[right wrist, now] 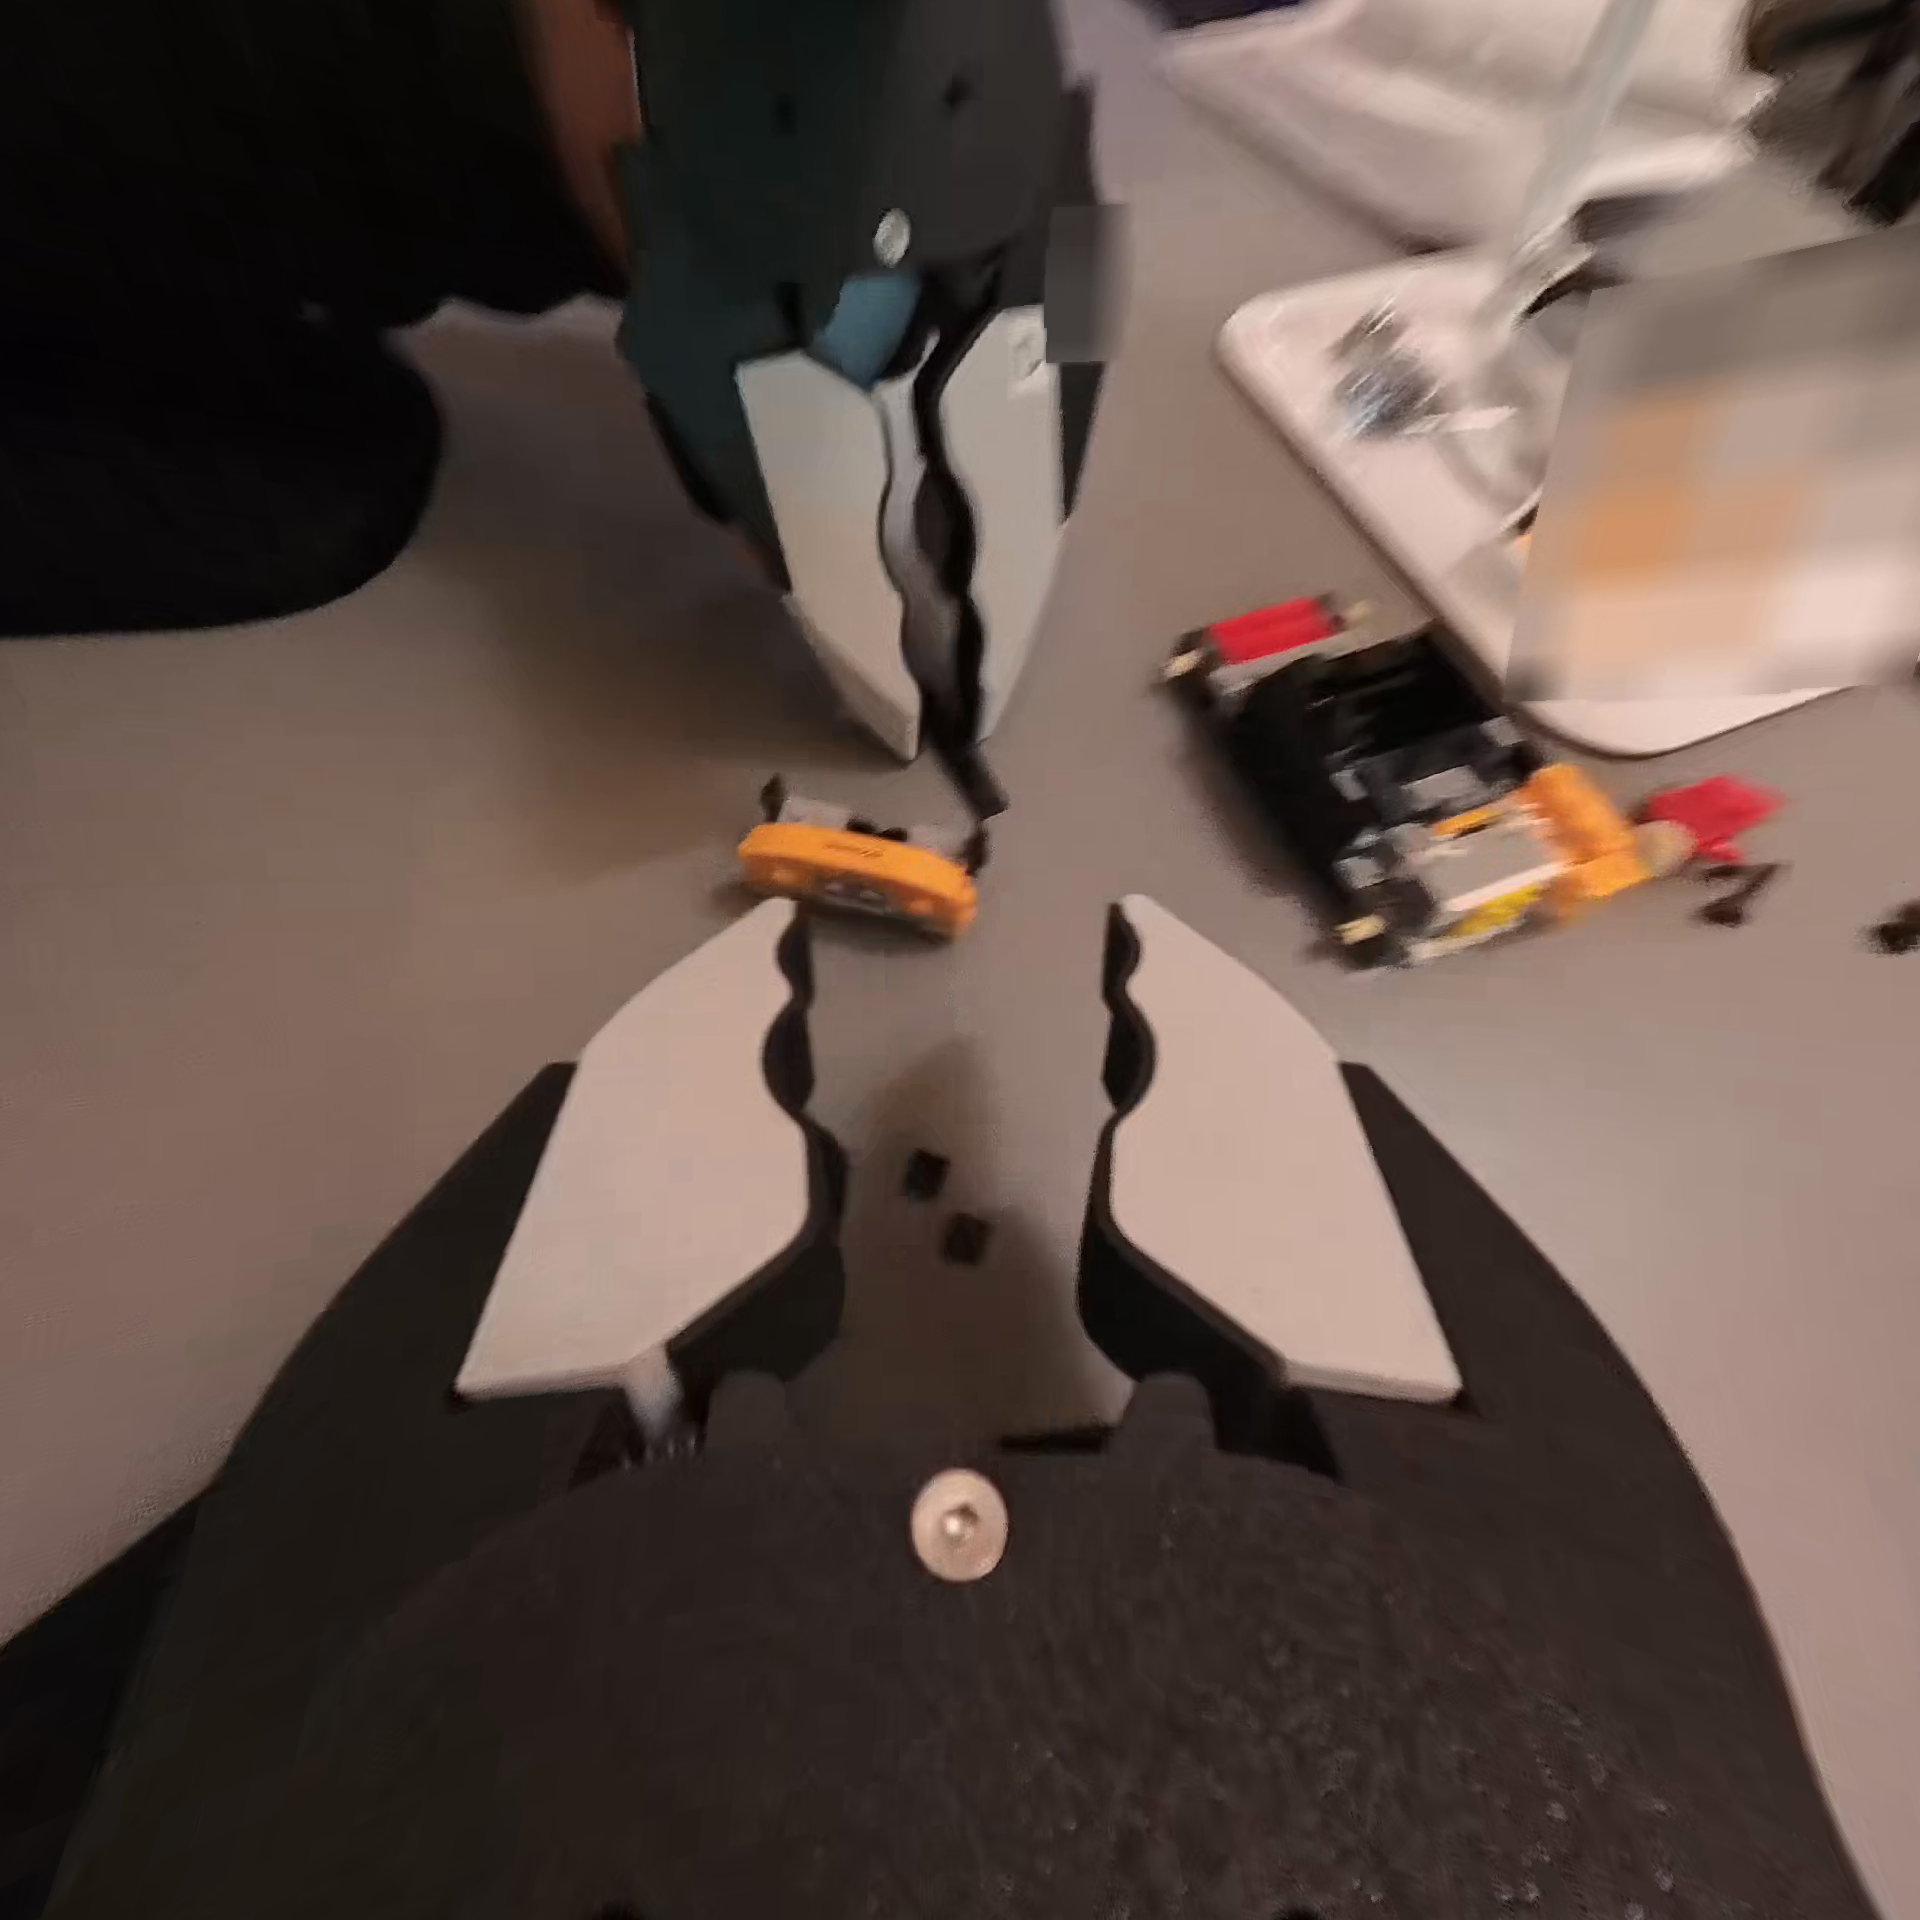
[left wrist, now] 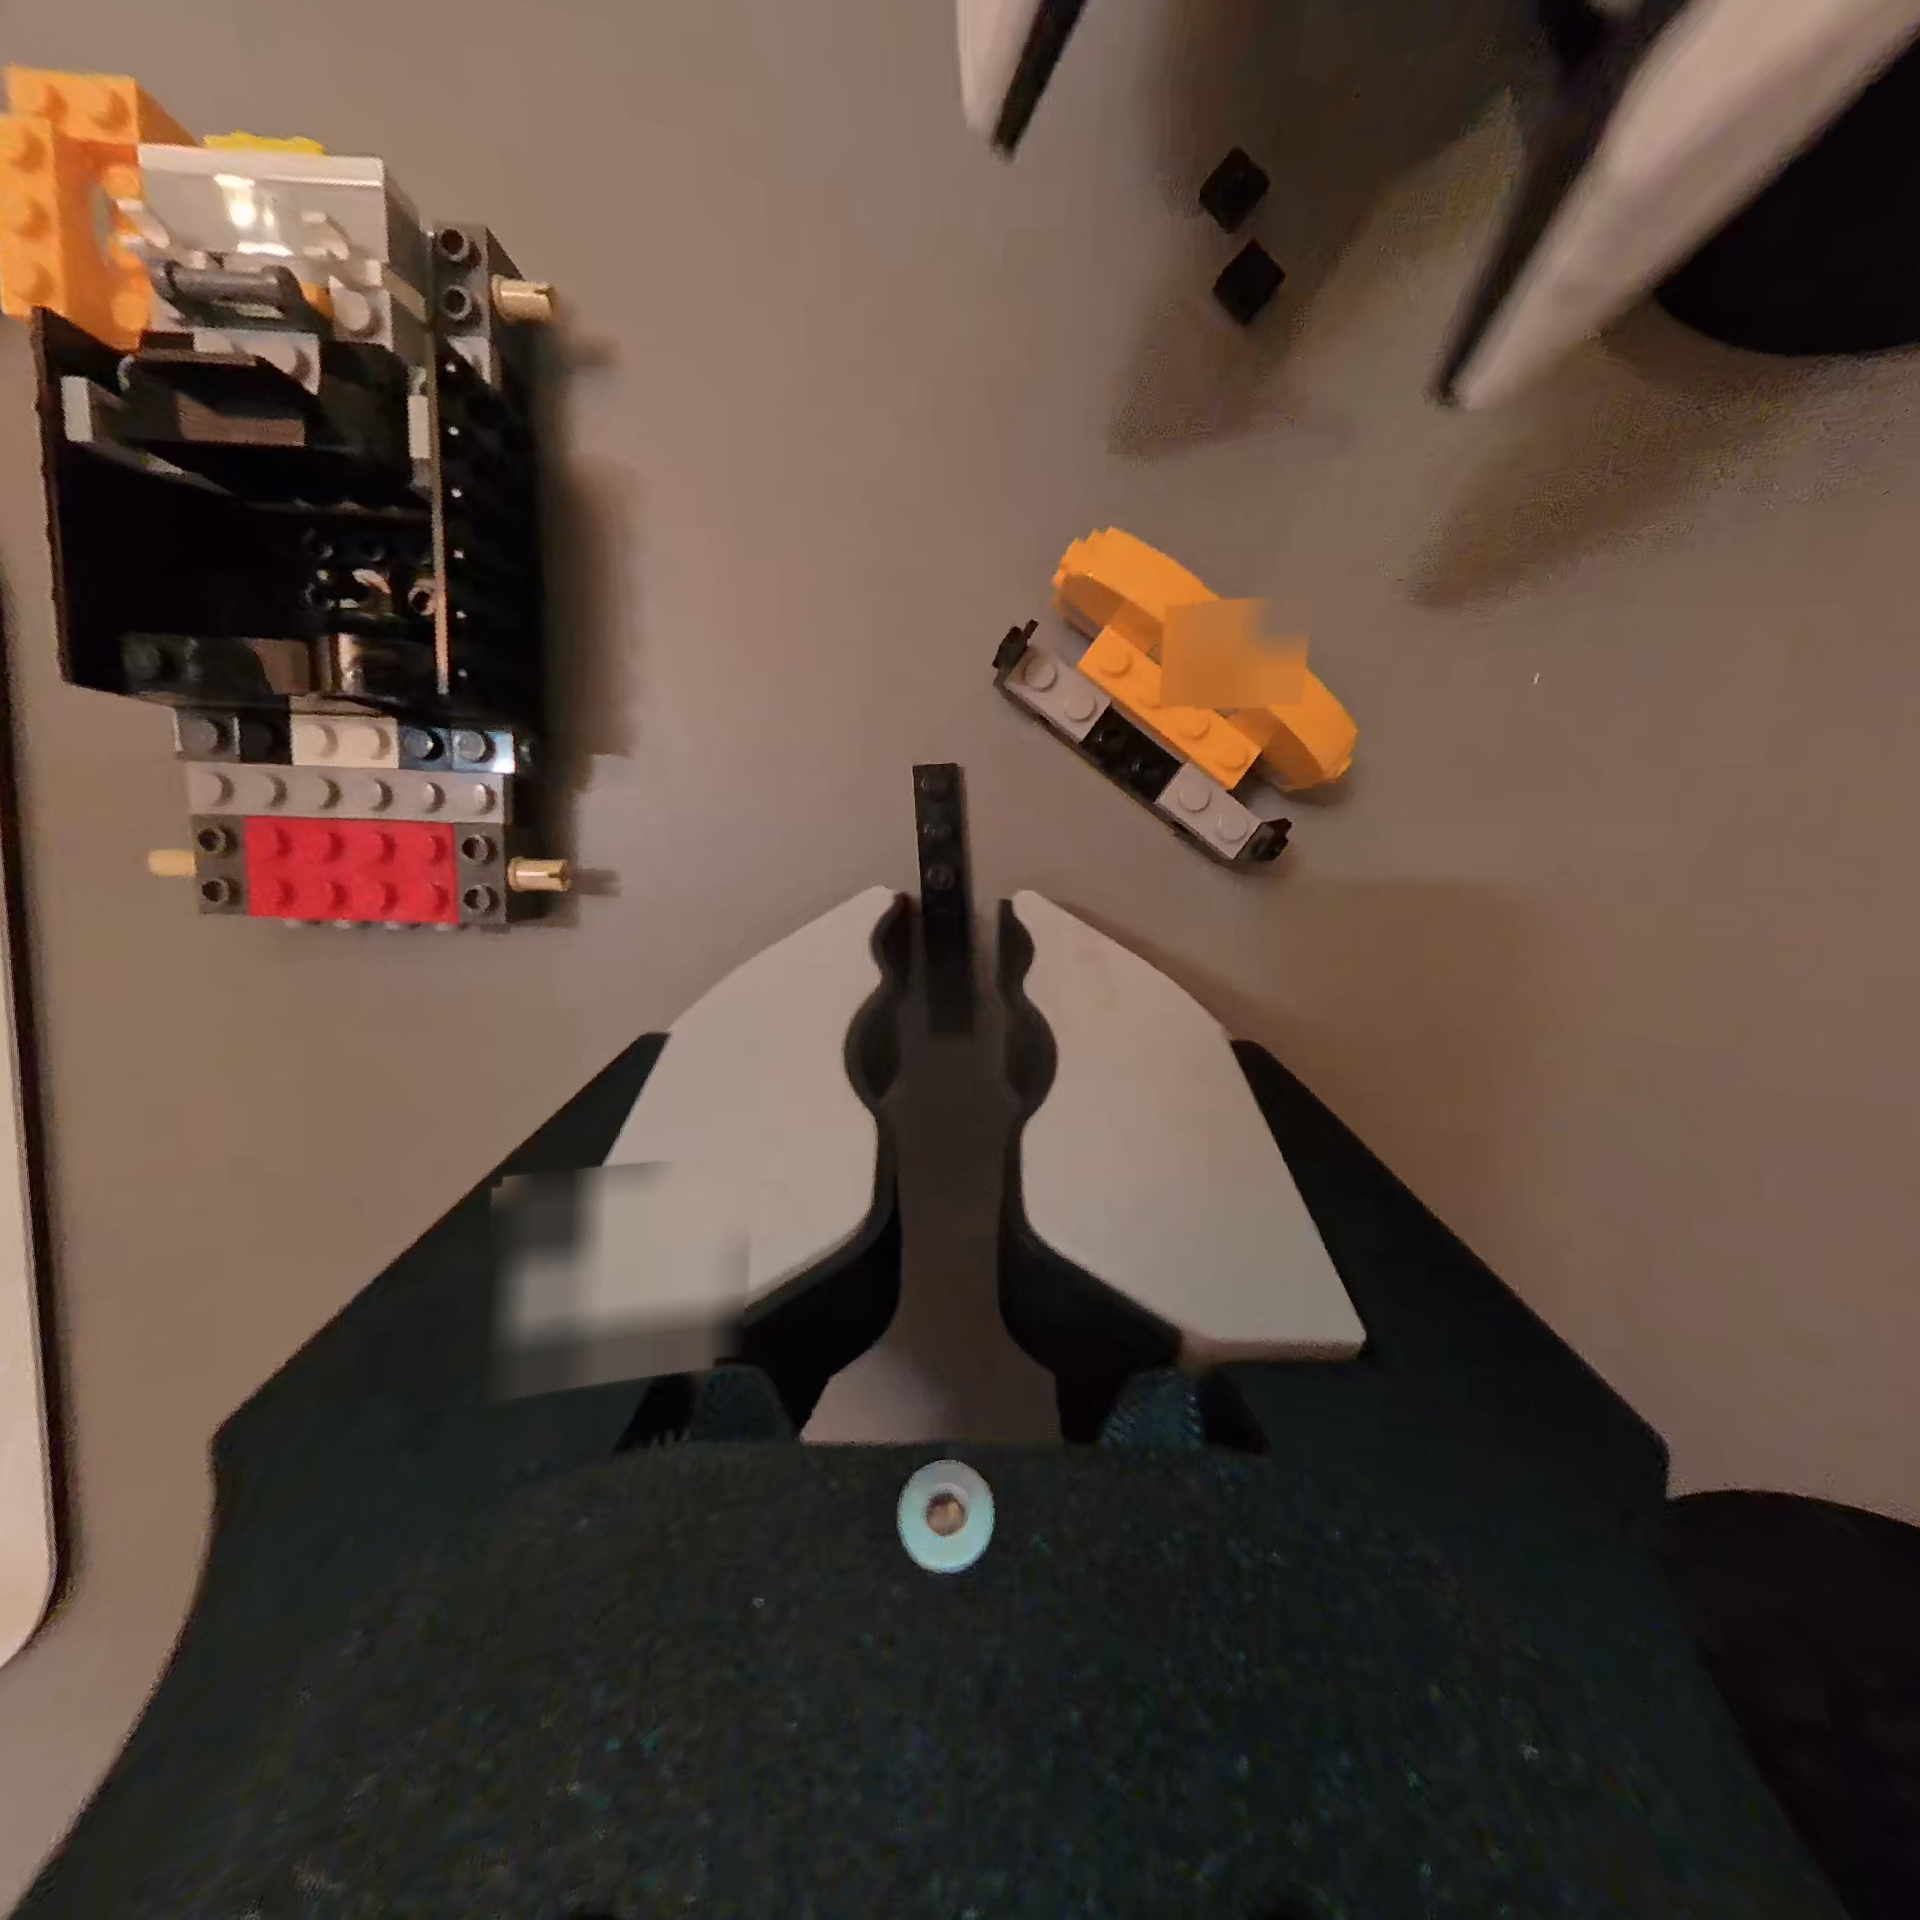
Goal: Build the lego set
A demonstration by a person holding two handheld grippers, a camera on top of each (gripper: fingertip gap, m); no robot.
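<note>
My left gripper [left wrist: 951,906] is shut on a long thin black plate [left wrist: 941,883], held above the grey table; the plate sticks out past the fingertips. An orange, grey and black sub-assembly [left wrist: 1174,696] lies just ahead to the right. The large black build with red and orange bricks [left wrist: 301,520] lies to the left. My right gripper [right wrist: 951,920] is open and empty, hovering over two small black pieces [right wrist: 940,1205]. From the right wrist view the left gripper [right wrist: 940,727] faces it, with the black plate [right wrist: 977,784] near the orange sub-assembly [right wrist: 857,878].
A white tray [right wrist: 1351,416] with loose parts stands behind the large build [right wrist: 1392,800]. A red piece [right wrist: 1714,810] and several small black pieces [right wrist: 1735,899] lie beside the build. The right gripper's fingers [left wrist: 1621,187] show at the left wrist view's top right. The gap from one gripper's tips to the other's is roughly 9 cm.
</note>
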